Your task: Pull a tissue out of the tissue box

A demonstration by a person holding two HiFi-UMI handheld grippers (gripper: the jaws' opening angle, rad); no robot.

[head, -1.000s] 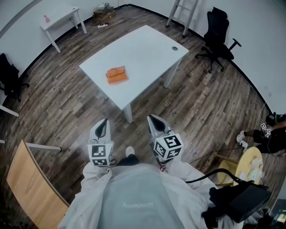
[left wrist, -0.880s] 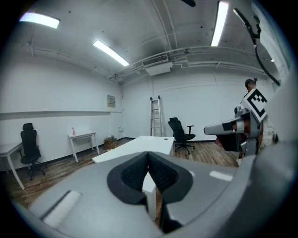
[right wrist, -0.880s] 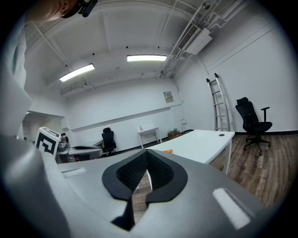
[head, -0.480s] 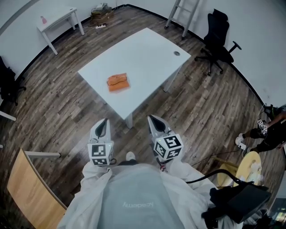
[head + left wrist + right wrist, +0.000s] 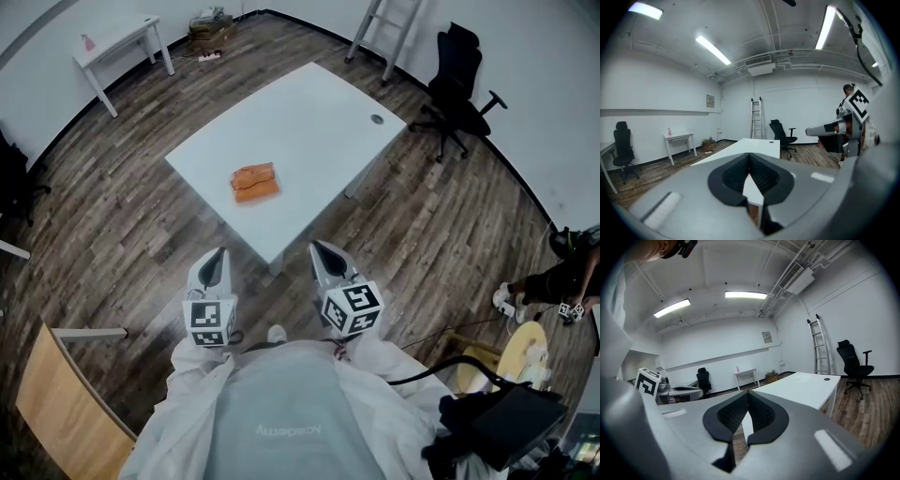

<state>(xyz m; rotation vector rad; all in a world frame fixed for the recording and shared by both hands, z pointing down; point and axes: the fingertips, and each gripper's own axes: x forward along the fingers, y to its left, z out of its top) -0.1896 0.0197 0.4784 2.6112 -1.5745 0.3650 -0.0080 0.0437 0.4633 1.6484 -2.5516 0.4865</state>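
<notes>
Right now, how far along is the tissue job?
Done: nothing; the orange tissue box sits untouched on the white table. In hand: nothing; left tongs and right tongs are shut, empty, short of the table. Remaining: reach the box, pull a tissue.

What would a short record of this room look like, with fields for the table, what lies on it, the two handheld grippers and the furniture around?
table: white table on a wooden floor
on it: orange tissue box, on the half nearer the person
left gripper: shut, empty, held short of the table
right gripper: shut, empty, held short of the table
around: black office chair, ladder, small side table
progress: neither gripper has reached the box
</notes>
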